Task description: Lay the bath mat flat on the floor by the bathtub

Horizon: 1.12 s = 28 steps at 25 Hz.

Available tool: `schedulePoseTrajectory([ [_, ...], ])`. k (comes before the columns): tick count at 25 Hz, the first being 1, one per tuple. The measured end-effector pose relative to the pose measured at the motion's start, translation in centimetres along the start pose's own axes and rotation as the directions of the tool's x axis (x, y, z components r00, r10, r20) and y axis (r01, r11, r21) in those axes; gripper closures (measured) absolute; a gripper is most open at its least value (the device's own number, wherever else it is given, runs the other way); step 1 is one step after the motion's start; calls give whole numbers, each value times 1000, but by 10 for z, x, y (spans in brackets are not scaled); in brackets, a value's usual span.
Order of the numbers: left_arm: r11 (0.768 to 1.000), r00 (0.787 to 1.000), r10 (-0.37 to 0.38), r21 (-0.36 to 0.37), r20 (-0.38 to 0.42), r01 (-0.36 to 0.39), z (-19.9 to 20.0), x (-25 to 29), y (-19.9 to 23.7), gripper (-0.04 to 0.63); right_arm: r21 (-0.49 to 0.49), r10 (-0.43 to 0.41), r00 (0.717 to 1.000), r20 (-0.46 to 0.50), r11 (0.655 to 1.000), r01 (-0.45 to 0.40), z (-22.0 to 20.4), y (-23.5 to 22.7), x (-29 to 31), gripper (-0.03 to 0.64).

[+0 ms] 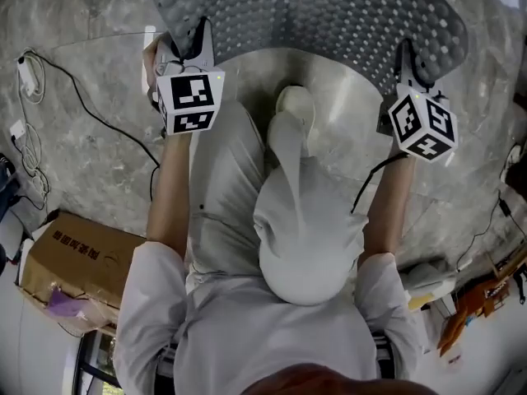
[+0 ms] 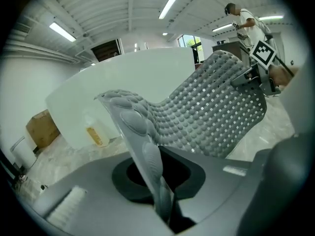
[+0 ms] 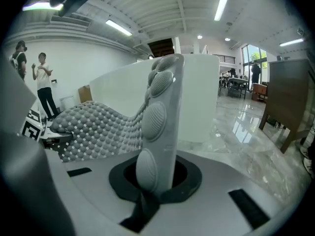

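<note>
A cardboard box (image 1: 78, 257) on the marble floor (image 1: 99, 167) at the person's left stands open with something purple (image 1: 59, 301) inside; its red print is too small to read. The bath mat (image 1: 329, 15) is spread ahead of the person, with the white bathtub (image 3: 206, 92) beyond it. The left tool (image 1: 198, 38) is pinched narrow on one near corner of the mat, the right tool (image 1: 406, 58) on the other.
</note>
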<state>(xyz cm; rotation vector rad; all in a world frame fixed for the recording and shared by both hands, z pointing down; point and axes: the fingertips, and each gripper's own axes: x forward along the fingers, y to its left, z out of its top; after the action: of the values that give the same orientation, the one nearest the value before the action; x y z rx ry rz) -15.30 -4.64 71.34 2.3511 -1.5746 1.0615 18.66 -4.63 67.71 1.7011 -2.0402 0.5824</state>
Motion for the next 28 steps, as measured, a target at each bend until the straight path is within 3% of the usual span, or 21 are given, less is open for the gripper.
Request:
schedulePoseTrajectory([
  [14,994,981,-89,42,-172,97,-37,71,-16,578,-54,-3,981,-193,998,-8,-54,-7,73,597],
  [28,986,939,-73,115,-337,118,-84,125,-23,577,-120,-21,937,-349,992,-23,-113,-24,136,597],
])
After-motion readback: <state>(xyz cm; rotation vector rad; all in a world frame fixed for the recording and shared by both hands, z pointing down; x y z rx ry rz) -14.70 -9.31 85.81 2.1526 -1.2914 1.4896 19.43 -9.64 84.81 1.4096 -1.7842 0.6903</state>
